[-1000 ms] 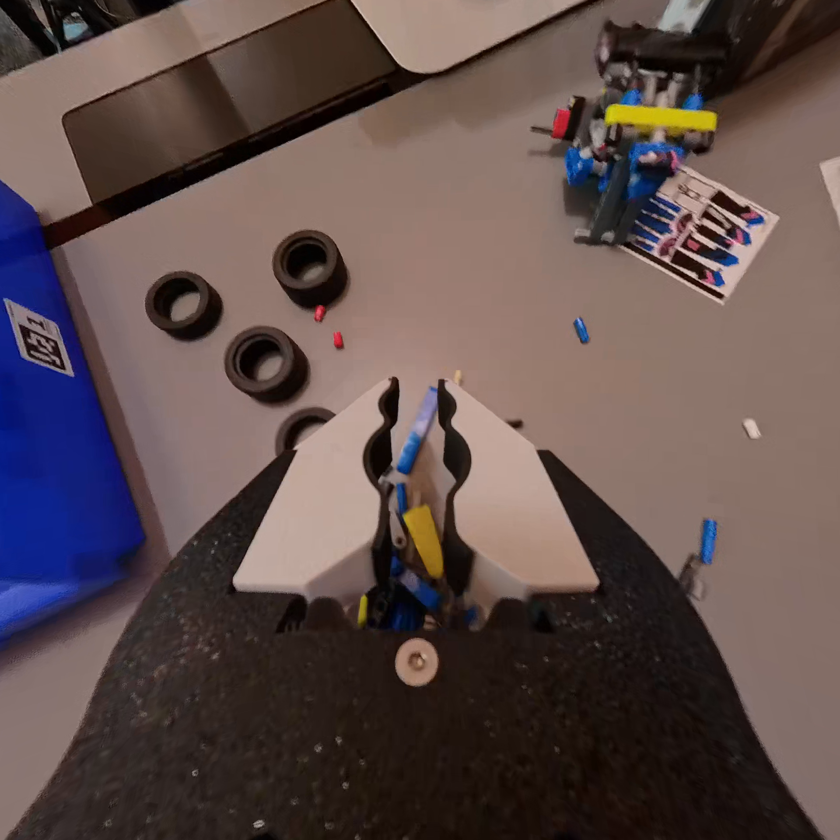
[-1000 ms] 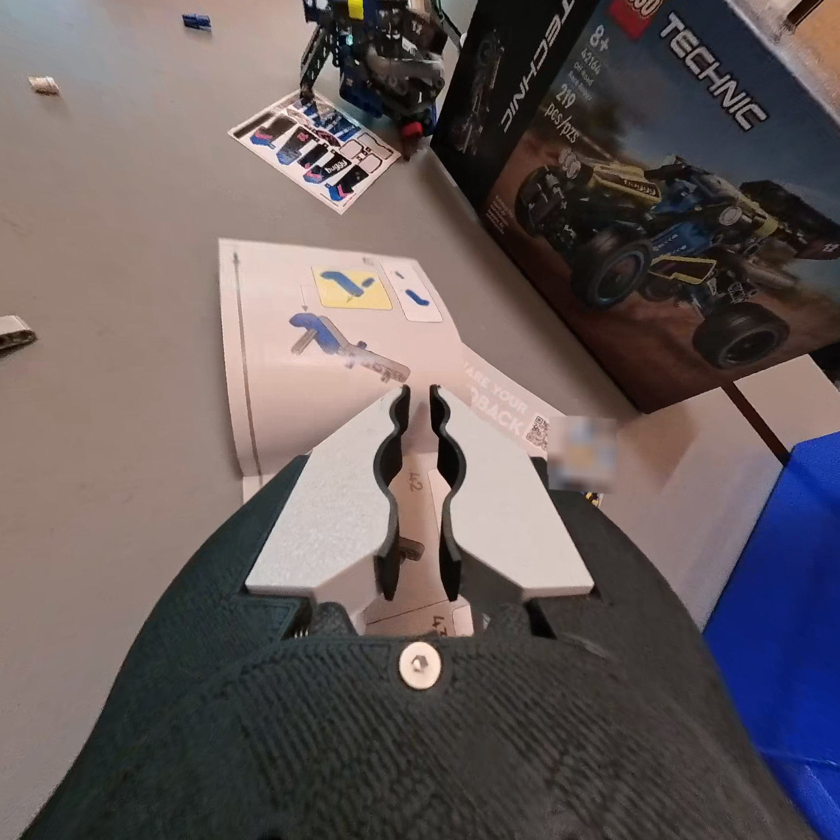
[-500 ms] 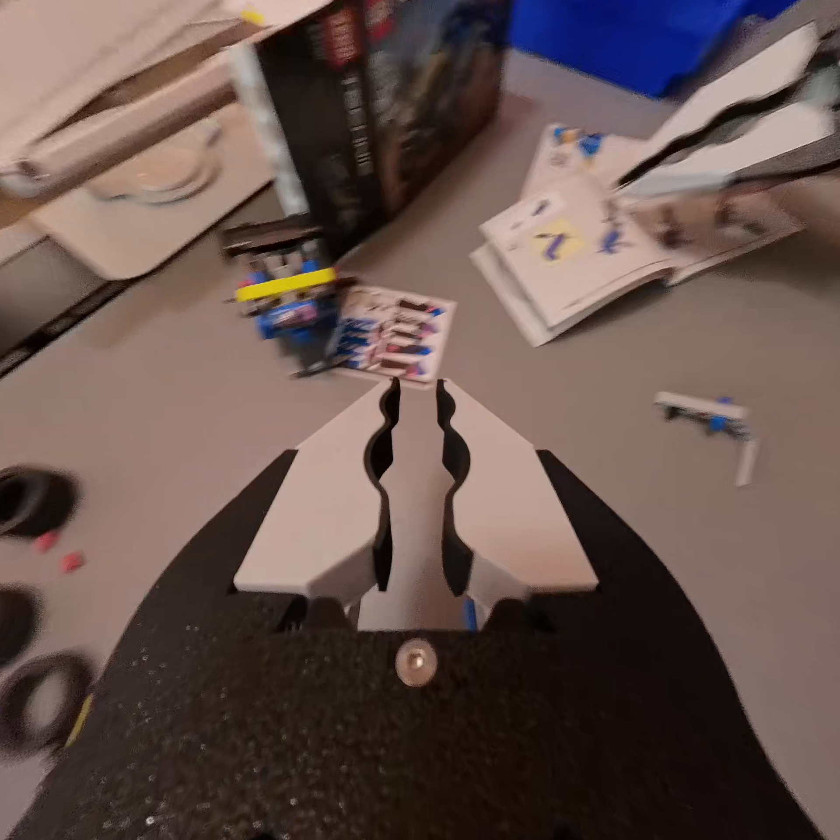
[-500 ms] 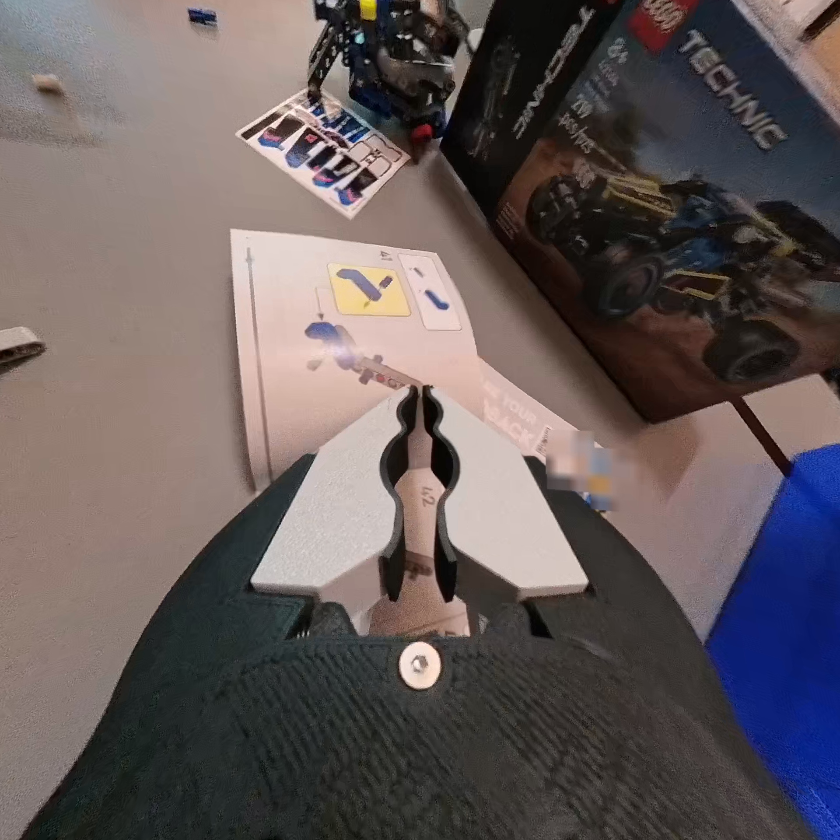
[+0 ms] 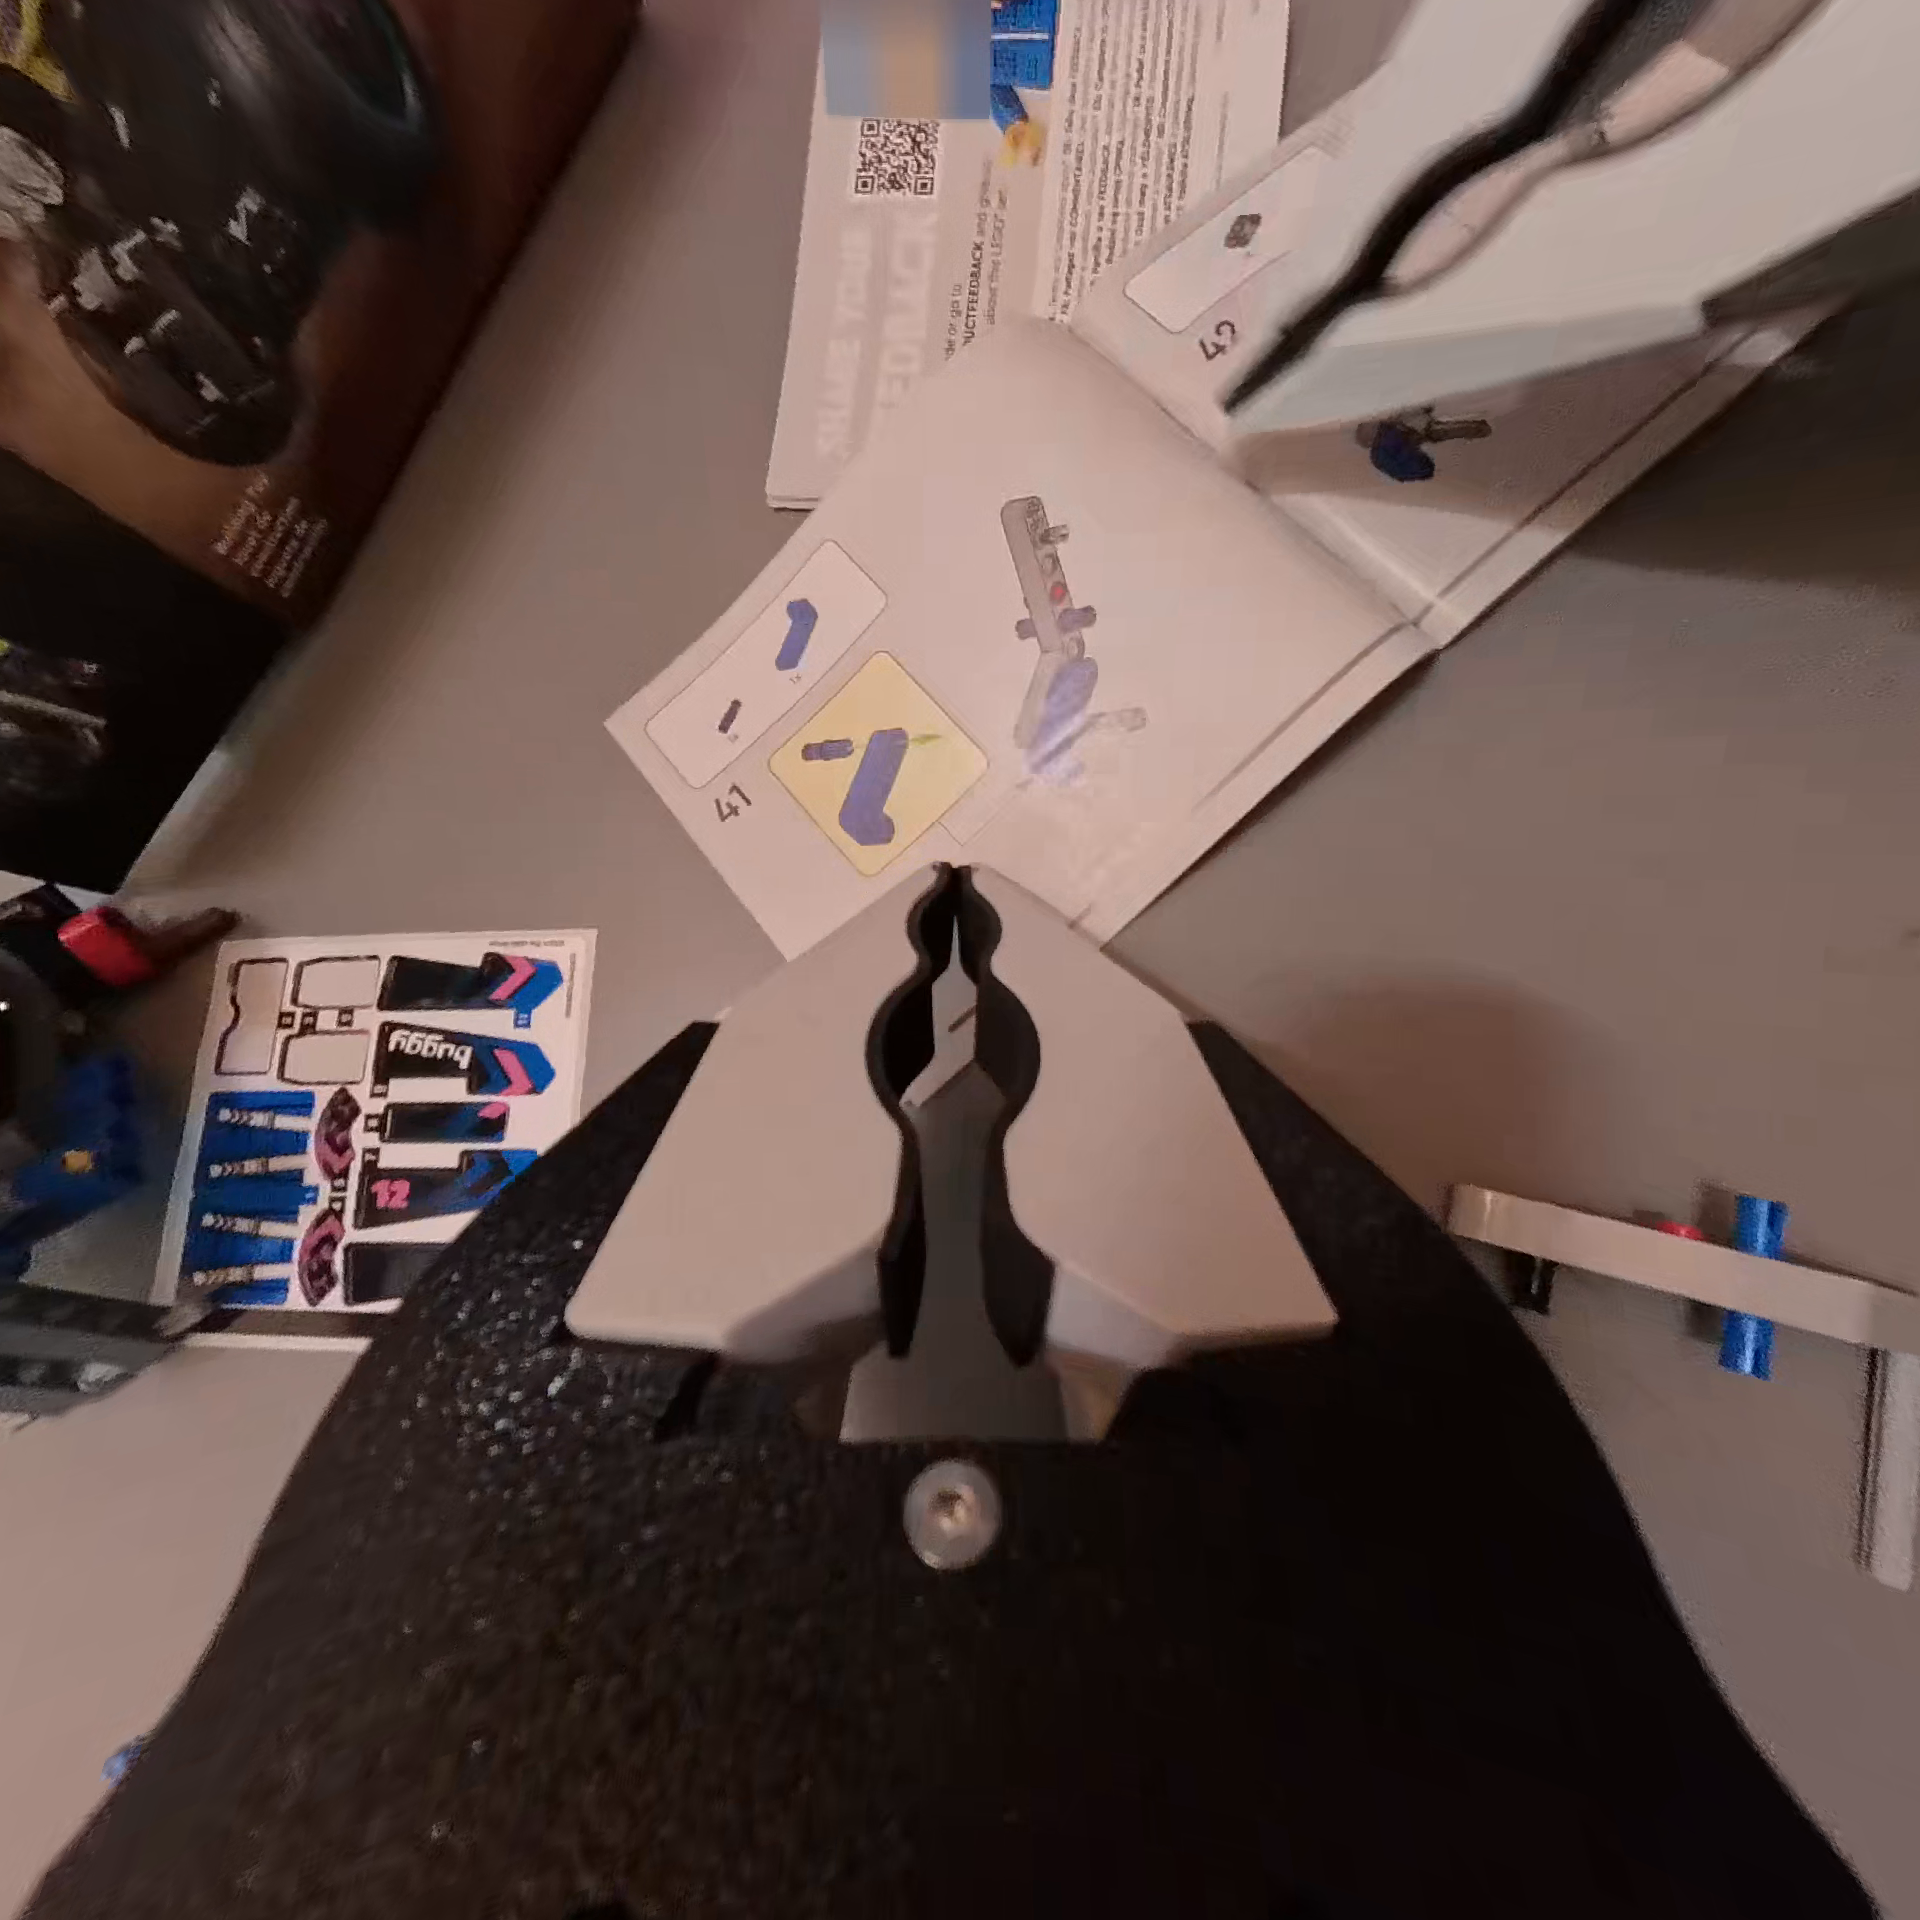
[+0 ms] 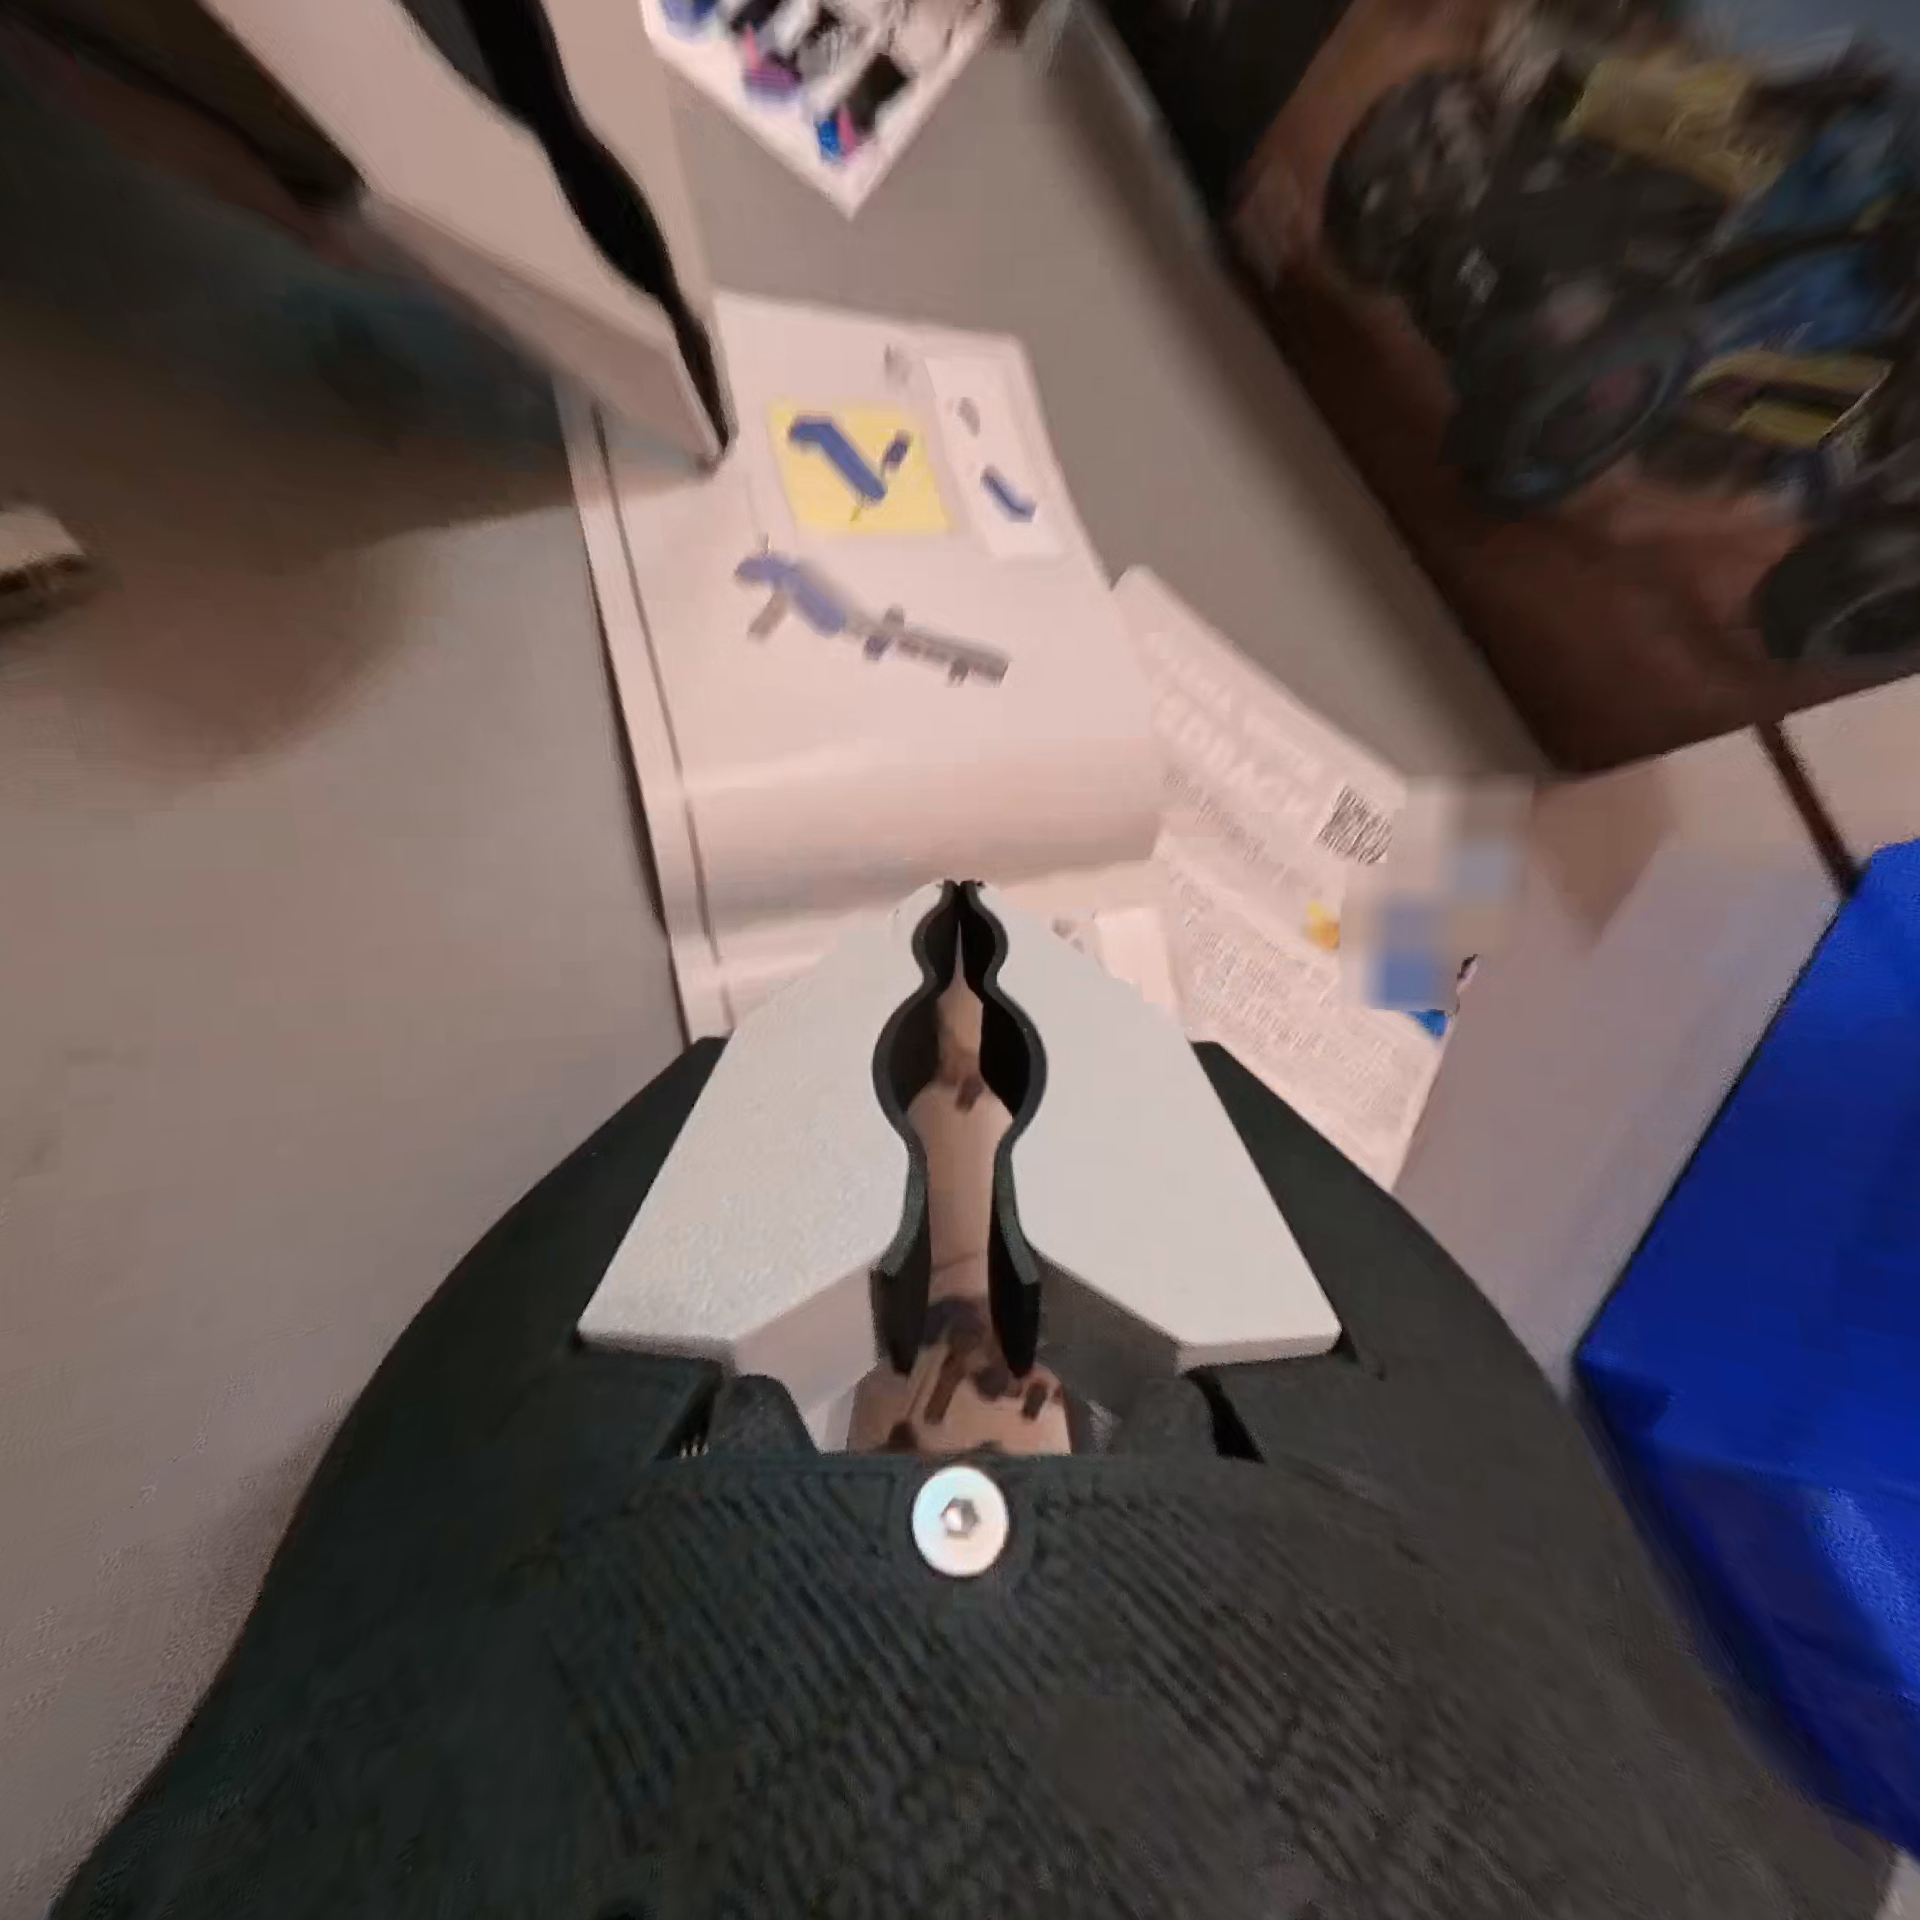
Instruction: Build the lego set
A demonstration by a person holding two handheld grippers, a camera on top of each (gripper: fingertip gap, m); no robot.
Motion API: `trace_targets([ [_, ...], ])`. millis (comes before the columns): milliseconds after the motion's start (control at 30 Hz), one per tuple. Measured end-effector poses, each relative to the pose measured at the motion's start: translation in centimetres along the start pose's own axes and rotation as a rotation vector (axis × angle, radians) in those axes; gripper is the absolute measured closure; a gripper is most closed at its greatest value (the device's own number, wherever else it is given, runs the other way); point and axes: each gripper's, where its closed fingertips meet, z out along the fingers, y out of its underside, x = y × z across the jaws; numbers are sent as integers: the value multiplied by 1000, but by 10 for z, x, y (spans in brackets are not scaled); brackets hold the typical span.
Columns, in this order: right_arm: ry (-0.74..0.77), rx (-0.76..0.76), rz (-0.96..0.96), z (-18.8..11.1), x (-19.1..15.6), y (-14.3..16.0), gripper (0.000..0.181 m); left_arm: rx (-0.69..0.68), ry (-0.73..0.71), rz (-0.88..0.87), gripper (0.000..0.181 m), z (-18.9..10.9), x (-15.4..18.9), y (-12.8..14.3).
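Observation:
The open instruction booklet (image 5: 1174, 644) lies on the grey table (image 5: 1507, 883). My left gripper (image 5: 951, 873) is shut with nothing seen between its fingers; its tips are at the near corner of the booklet's left page. It also shows at the upper left of the right wrist view (image 6: 717, 447). My right gripper (image 6: 961, 888) is shut on a page of the booklet (image 6: 894, 665), which curls up in front of it; printed paper shows between its fingers. It also shows at the upper right of the left wrist view (image 5: 1247, 384).
A sticker sheet (image 5: 384, 1112) lies left of the booklet, with the partly built blue model (image 5: 62, 1132) beyond it. The set's box (image 5: 208, 260) stands at the back. A grey beam with a blue pin (image 5: 1683, 1273) lies at the right. A blue bin (image 6: 1766, 1247) is beside my right gripper. There is about 10 centimeters between the tips of the two grippers. The partly built blue model (image 5: 62, 1132) is about 15 centimeters from my left fingertips.
My left gripper swung from the loose parts and tyres over to the booklet and closed. My right gripper closed on a page and the page has risen.

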Motion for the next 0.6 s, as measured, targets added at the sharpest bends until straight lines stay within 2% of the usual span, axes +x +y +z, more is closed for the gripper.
trace_targets([
  [33,15,-23,-11,2,-1,8,181,7,1,-14,181,0,0,0],
  [233,25,6,-26,3,0,7,181,-33,-28,-63,181,-6,-11,8],
  [367,-26,74,67,3,0,7,181,19,0,-137,181,-6,-11,7],
  [467,-43,95,90,2,1,5,181,22,-32,-124,181,-7,-12,6],
  [500,-39,102,87,0,2,3,181,28,-40,-124,175,-8,-12,5],
  [533,-25,111,88,-3,6,0,174,49,-38,-133,170,-11,-11,3],
  [600,10,130,102,-7,16,-4,174,124,-24,-167,173,-23,-8,-7],
])
